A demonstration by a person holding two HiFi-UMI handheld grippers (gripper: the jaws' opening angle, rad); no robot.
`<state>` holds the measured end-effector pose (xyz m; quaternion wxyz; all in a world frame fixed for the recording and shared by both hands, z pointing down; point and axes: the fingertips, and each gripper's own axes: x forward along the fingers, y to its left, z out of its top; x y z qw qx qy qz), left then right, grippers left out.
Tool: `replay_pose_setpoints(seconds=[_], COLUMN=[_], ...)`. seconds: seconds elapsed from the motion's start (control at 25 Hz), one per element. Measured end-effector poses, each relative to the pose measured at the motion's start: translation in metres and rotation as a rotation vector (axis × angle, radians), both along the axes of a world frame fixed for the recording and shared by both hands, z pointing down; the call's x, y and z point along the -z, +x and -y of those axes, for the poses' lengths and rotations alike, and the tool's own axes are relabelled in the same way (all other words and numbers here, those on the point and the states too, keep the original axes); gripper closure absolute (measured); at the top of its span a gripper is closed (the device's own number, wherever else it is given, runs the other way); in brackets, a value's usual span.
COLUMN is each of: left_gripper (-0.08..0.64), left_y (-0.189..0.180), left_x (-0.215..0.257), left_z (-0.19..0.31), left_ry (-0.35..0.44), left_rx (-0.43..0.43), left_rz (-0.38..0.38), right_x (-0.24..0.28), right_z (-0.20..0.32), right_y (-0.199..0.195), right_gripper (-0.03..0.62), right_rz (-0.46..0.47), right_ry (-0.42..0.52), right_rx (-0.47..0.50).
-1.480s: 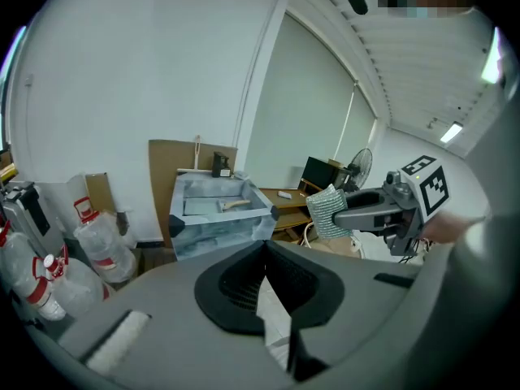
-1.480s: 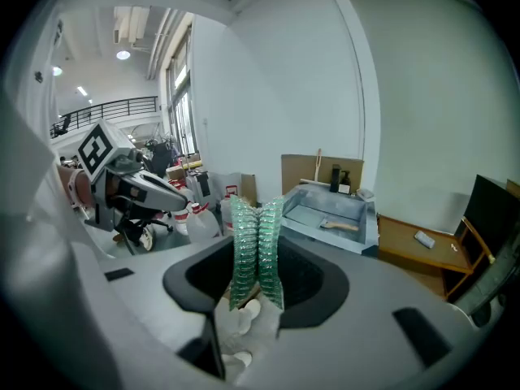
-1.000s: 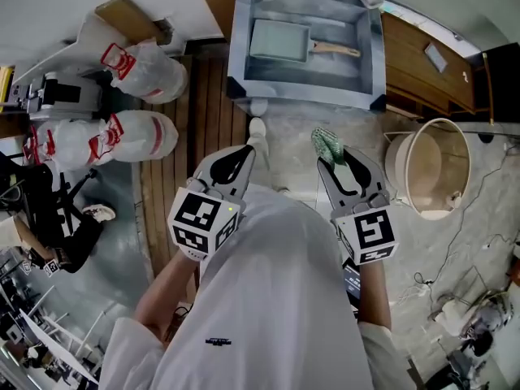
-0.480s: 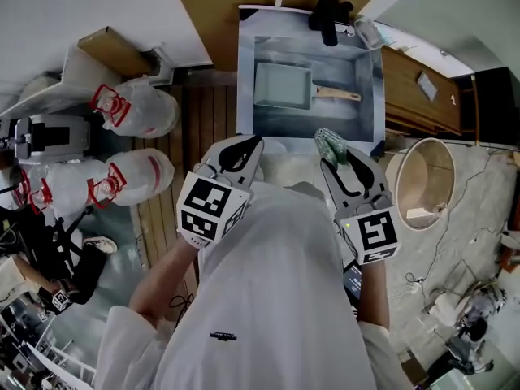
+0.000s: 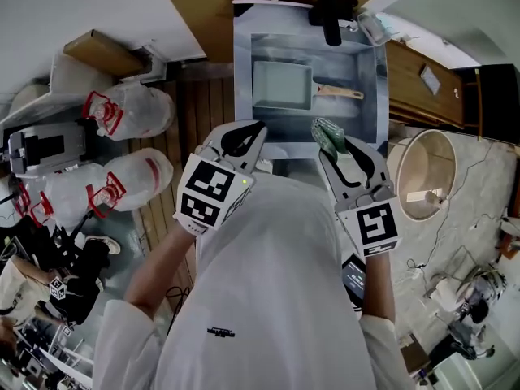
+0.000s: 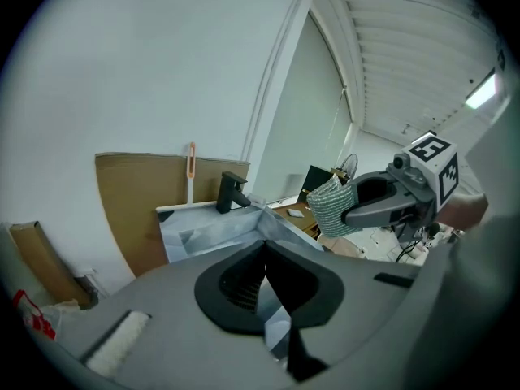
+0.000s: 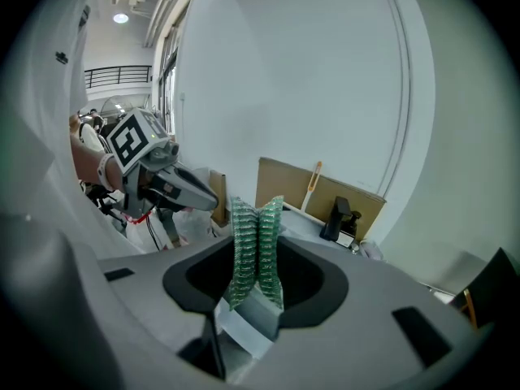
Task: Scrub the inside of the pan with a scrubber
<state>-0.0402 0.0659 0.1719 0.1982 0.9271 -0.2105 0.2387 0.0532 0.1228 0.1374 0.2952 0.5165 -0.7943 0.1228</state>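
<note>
A pale green rectangular pan (image 5: 282, 85) with a wooden handle (image 5: 341, 93) lies in the steel sink (image 5: 244, 71) ahead of me. My right gripper (image 5: 331, 146) is shut on a green mesh scrubber (image 5: 327, 140), folded double between the jaws (image 7: 256, 246); it hovers over the sink's near right edge. My left gripper (image 5: 250, 133) is shut with nothing in it, held over the sink's near left edge. From the left gripper view the scrubber (image 6: 331, 205) in the right gripper shows at right, and the sink corner (image 6: 213, 227) lies ahead.
A black faucet (image 5: 331, 13) stands at the sink's far rim, against a brown board (image 5: 211, 6). Tied white bags (image 5: 130, 108) lie on the floor at left. A beige bucket (image 5: 431, 177) stands at right beside a wooden cabinet (image 5: 426, 88).
The view has shifted closer to the sink. Both grippers have moved forward to its near edge, the scrubber still held in the right one.
</note>
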Motion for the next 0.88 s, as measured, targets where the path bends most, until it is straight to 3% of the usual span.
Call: replay_pose_setpoints(seconds=[0.4,0.6,0.88], left_gripper=[0.555,0.555,0.555], left_y=[0.038,0.055,0.056], left_x=[-0.014,-0.031,-0.065], left_z=[0.019,0.031,0.076], left_ry=[0.016,-0.081,-0.140], left_rx=[-0.071,-0.056,0.004], left_rz=[0.067,0.081,0.062], right_x=[-0.011,-0.029,-0.063], right_z=[0.028,0.045,0.080], right_y=[0.030,0.040,0.027], right_gripper=[0.448,0.448,0.448], right_rz=[0.027,0.065,0.063], right_ry=[-0.022,-0.075,-0.099], right_rx=[-0.015,0.017,0.070])
